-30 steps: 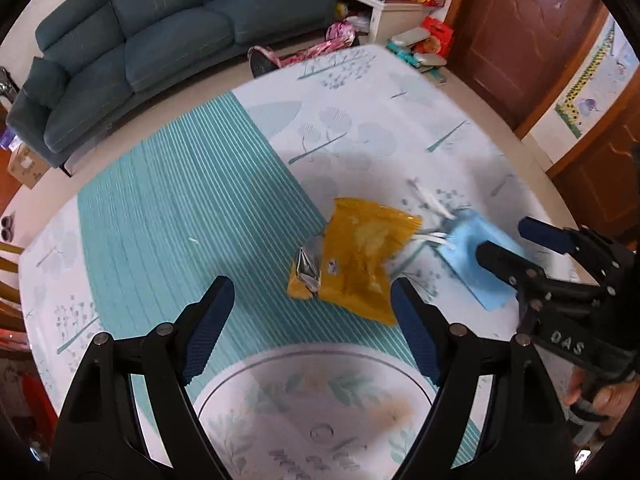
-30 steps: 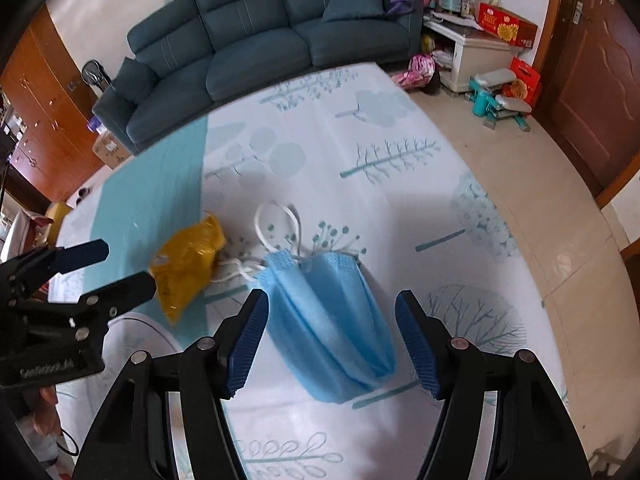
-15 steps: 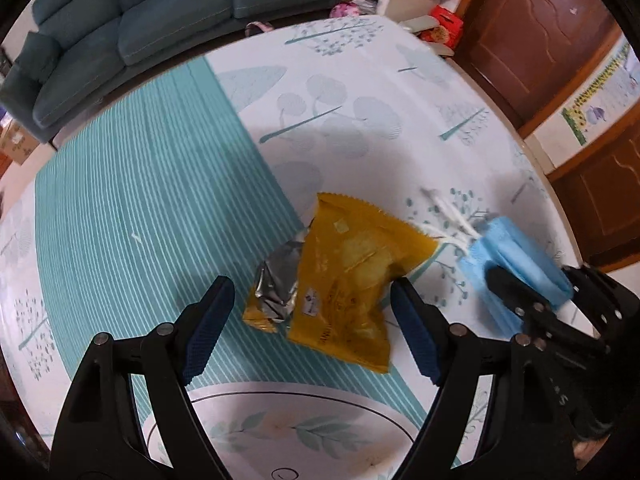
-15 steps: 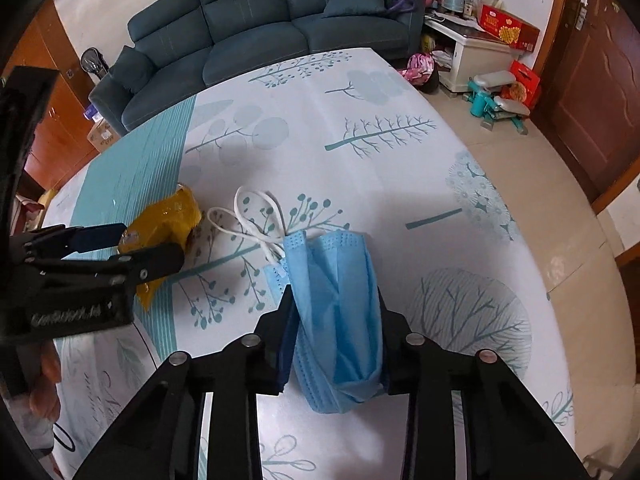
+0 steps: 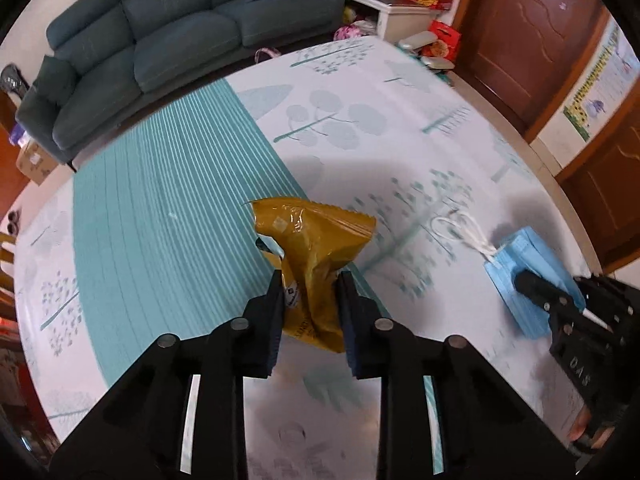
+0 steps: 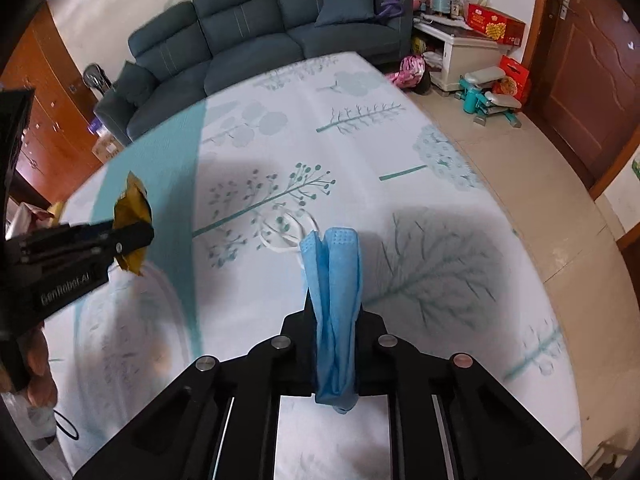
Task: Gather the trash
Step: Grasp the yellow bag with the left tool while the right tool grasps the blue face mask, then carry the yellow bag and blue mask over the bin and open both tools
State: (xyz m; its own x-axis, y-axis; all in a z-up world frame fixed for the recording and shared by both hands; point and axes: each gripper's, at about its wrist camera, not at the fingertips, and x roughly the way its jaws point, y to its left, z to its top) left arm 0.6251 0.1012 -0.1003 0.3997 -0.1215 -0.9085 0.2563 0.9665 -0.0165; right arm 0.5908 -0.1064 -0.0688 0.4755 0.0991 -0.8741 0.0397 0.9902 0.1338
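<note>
Left tongs (image 5: pixel 309 294) clamp a crumpled yellow snack wrapper (image 5: pixel 316 252); right tongs (image 6: pixel 335 320) pinch a folded blue mask (image 6: pixel 334 300); its dangling loops (image 6: pixel 286 232) may snag the surface (image 6: pixel 420 240).

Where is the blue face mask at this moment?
The blue face mask is pinched in the right gripper above the tablecloth, right of the yellow snack bag.
</note>
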